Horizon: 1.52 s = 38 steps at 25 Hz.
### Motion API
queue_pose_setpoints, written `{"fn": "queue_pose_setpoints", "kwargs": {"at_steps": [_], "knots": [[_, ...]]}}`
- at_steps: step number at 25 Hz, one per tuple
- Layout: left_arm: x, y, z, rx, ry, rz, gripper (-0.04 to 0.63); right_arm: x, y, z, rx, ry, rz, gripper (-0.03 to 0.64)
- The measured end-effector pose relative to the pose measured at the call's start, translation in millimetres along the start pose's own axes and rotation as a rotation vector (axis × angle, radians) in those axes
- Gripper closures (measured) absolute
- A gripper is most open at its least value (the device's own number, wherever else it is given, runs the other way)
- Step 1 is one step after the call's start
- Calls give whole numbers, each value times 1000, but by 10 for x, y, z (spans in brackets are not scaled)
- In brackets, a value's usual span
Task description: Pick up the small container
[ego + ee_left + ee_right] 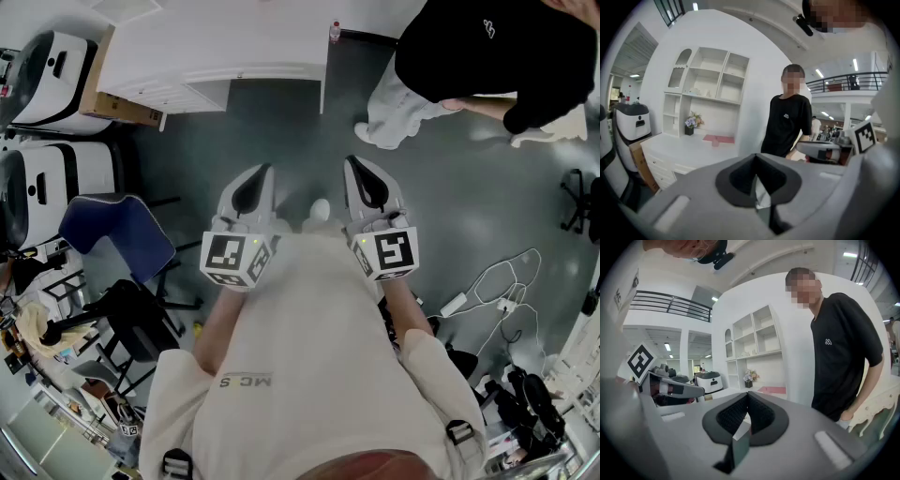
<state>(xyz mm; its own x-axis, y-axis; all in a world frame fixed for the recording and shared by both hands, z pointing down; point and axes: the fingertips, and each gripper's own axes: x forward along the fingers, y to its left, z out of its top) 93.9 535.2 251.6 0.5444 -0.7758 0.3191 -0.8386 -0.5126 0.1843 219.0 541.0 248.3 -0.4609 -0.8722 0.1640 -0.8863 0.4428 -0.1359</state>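
Observation:
Both grippers are held side by side in front of the person's chest, above the grey floor. My left gripper (256, 180) has its jaws together with nothing between them, as the left gripper view (756, 161) also shows. My right gripper (364, 176) is shut and empty too, its dark pads (754, 417) meeting at the tips. On the white counter (689, 147) ahead lie a pink mat (719, 138) with a small pink object (715, 142) on it, and a flower pot (689, 126). I cannot tell which thing is the small container.
A person in a black shirt (487, 56) stands at the right of the white counter (216, 47). White shelves (710, 79) rise behind it. White-and-black machines (47, 66) and a blue chair (117, 230) stand left; cables (497, 291) lie on the floor at right.

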Motion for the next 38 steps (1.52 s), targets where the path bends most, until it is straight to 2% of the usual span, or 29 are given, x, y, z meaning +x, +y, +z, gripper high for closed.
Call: {"fn": "queue_pose_setpoints", "kwargs": {"at_steps": [4,9,12,23,28,33,38], "knots": [[9,45,20,11,-32,10,594,53,30,-13,-33,2,13,618],[-30,110,-59,0,-29,25,594,131,71,-90,10,11,24,618],[-59,153,-72,-11,-36,40,594,163,113,-83,47,-7,61,618],[130,161,-102,-10,-15,42,594,261,-60,-173,42,22,91,618],[200,608,10,-24,-25,54,594,714,112,-146,23,45,118,618],[611,1071,195,-37,-40,54,594,1323,-10,-60,3,51,132,619],[1170,1923,464,-56,-41,39,594,2338,-63,39,-6,76,125,618]]}}
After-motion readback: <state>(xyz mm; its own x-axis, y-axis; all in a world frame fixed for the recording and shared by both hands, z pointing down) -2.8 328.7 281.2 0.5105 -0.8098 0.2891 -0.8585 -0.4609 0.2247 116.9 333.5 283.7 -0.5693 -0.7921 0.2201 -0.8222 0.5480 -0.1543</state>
